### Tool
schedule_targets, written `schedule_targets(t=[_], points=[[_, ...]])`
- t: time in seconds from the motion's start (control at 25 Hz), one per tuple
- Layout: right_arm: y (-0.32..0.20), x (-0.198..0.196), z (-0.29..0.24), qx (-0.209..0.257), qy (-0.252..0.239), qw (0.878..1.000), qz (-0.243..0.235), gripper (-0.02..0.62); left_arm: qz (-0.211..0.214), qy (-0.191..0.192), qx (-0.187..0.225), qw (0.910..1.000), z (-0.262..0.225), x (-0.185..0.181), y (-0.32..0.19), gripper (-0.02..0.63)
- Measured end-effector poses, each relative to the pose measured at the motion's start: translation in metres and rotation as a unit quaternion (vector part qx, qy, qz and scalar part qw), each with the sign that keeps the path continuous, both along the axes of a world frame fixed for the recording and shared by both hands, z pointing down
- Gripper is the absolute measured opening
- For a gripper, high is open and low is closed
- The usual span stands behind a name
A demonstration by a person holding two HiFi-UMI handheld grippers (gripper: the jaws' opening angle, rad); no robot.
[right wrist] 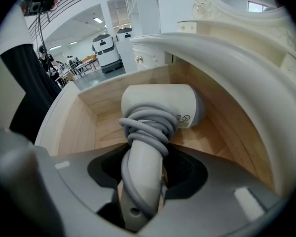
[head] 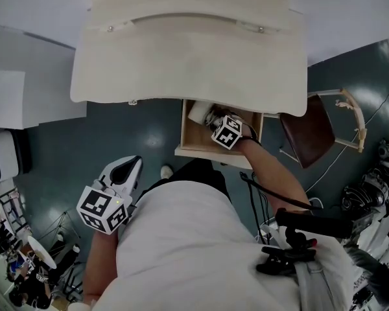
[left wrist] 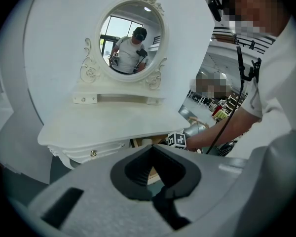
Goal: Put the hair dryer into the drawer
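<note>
A white hair dryer [right wrist: 158,105], its grey cord wound round the handle, hangs head-down inside the open wooden drawer [right wrist: 84,127]. My right gripper [right wrist: 143,167] is shut on the handle. In the head view the hair dryer [head: 201,113] shows as a pale shape inside the drawer [head: 211,153] under the dressing table's right side, with the right gripper [head: 214,120] reaching in from above. My left gripper [head: 131,167] hangs by my left hip, well clear of the drawer. Its jaws meet with nothing between them. From the left gripper [left wrist: 150,149] I see the table and the right arm.
The cream dressing table [head: 181,57] overhangs the drawer and carries an oval mirror [left wrist: 133,38]. A brown-seated chair [head: 311,131] stands right of the drawer. White furniture [head: 6,102] is at the left, and cables and machines [head: 382,173] crowd the right.
</note>
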State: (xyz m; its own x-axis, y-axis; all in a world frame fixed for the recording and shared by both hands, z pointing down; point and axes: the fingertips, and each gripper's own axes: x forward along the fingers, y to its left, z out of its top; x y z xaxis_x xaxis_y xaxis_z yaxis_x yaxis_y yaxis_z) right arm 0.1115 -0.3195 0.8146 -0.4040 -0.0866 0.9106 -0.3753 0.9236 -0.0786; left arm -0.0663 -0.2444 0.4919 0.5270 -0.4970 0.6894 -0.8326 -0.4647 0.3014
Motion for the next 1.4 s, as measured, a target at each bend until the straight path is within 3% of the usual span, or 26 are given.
schedule_targets(t=[1.04,1.2,1.4], points=[[-0.008,-0.001,0.019,0.022,0.002,1.000,0.009,0.227,-0.003,0.004,-0.001,1.0000,0.001,-0.014,0.007,0.002],[-0.004,-0.002,0.017,0.008,0.002,1.000,0.014,0.269,-0.001,0.006,0.002,1.0000,0.001,-0.016,0.010,0.002],[-0.005,-0.002,0.007,0.025,0.001,0.999,0.027,0.282,0.000,0.010,0.005,0.9999,0.000,-0.022,0.019,0.002]])
